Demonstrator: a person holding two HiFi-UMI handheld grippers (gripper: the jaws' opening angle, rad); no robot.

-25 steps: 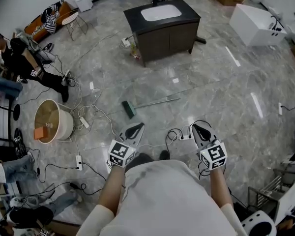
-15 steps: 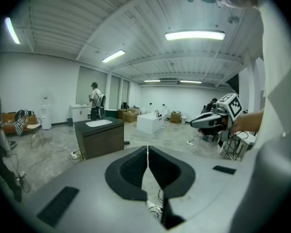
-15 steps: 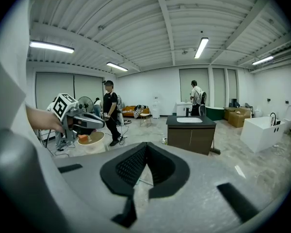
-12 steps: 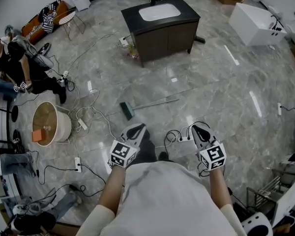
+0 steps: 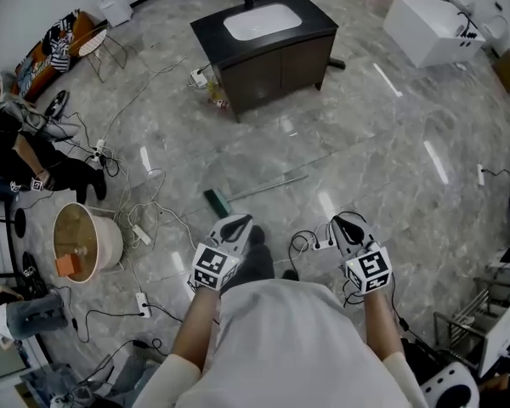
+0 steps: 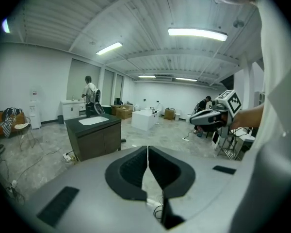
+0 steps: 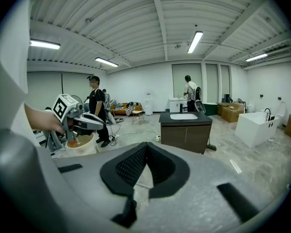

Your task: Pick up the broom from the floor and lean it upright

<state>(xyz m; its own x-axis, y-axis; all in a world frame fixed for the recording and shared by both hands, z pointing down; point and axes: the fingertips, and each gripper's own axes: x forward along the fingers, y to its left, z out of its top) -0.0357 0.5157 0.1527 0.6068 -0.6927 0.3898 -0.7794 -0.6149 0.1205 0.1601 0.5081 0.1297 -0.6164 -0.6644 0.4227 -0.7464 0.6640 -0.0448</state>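
The broom lies flat on the grey marble floor in the head view, its green head point(image 5: 216, 202) to the left and its thin pale handle point(image 5: 272, 184) running up to the right. My left gripper point(image 5: 238, 222) is shut and empty, held in the air just this side of the broom head. My right gripper point(image 5: 341, 221) is also shut and empty, to the right of the handle's end. In the left gripper view the jaws point(image 6: 148, 149) meet, with the right gripper point(image 6: 211, 116) beside them. In the right gripper view the jaws point(image 7: 146, 145) meet too.
A dark cabinet with a white sink point(image 5: 268, 45) stands beyond the broom, a white tub point(image 5: 425, 28) at the back right. A round drum point(image 5: 85, 240), cables and power strips point(image 5: 140, 232) lie at the left, near a seated person point(image 5: 25, 155). A cable point(image 5: 310, 243) loops by my right gripper.
I have stepped forward: both shut grippers are closer to the broom, whose head now lies just ahead of the left gripper. The person at the left has shifted.
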